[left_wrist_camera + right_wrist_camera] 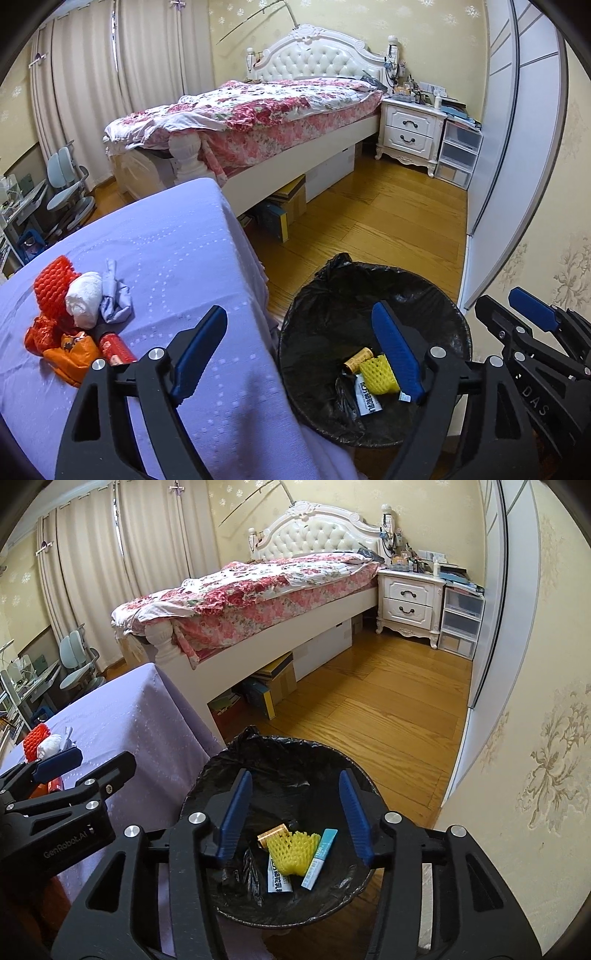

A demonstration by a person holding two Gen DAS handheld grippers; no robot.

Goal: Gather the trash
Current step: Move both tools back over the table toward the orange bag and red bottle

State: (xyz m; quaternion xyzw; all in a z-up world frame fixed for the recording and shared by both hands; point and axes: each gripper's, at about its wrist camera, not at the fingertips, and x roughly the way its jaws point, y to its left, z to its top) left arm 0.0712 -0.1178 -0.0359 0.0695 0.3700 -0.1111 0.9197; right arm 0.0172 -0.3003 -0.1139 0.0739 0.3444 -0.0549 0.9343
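A bin lined with a black bag (436, 302) (295, 760) stands on the floor beside the purple-covered table (177, 240) (125, 716). In it lie a yellow foam net (291, 853) (378, 373), a small gold roll (357, 359), a white packet (277, 880) and a blue-white tube (319, 856). My right gripper (295, 812) is open and empty above the bin. My left gripper (299, 350) is open and empty over the table edge. On the table lie a red foam net (51, 284), a white tissue wad (84, 298), a lilac crumpled piece (116, 299), orange wrappers (70, 350) and a red can (116, 349).
A bed (258, 110) with a floral quilt stands behind, boxes (288, 206) under it. A white nightstand (410, 129) and plastic drawers (458, 151) stand at the back right, a wardrobe (517, 147) along the right wall. A desk chair (70, 184) is at the far left.
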